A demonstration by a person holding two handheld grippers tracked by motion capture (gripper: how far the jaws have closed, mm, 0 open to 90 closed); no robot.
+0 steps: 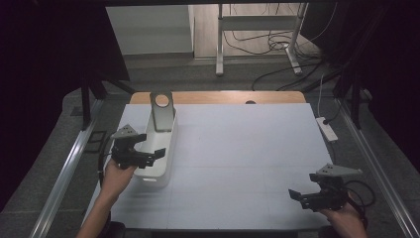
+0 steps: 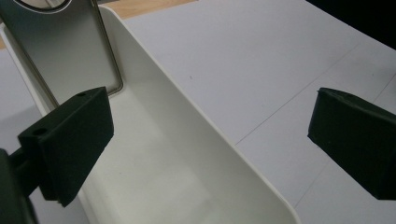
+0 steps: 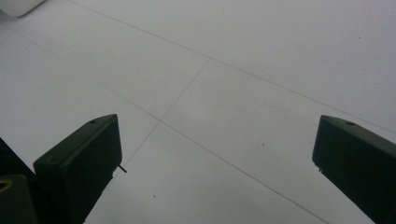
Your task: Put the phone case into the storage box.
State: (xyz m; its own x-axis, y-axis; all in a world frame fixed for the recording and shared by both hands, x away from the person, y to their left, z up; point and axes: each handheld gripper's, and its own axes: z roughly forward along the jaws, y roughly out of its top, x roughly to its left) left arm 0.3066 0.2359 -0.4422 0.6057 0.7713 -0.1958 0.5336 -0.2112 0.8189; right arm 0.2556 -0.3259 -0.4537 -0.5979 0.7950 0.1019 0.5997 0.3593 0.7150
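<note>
The left gripper hangs with its jaws spread wide over the white bin, one jaw inside, the other beyond its long wall, gripping nothing. The bin lies at the table's left side, a grey metal plate standing at its far end. The right gripper, also spread and empty, hovers well apart near the right front corner.

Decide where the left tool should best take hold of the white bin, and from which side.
Probably the white bin's long right wall, taken from above: the rim is thin and straight, and the open left tool straddles it, one jaw inside, one over the table. Stay clear of the far end, where the metal plate leans.
</note>
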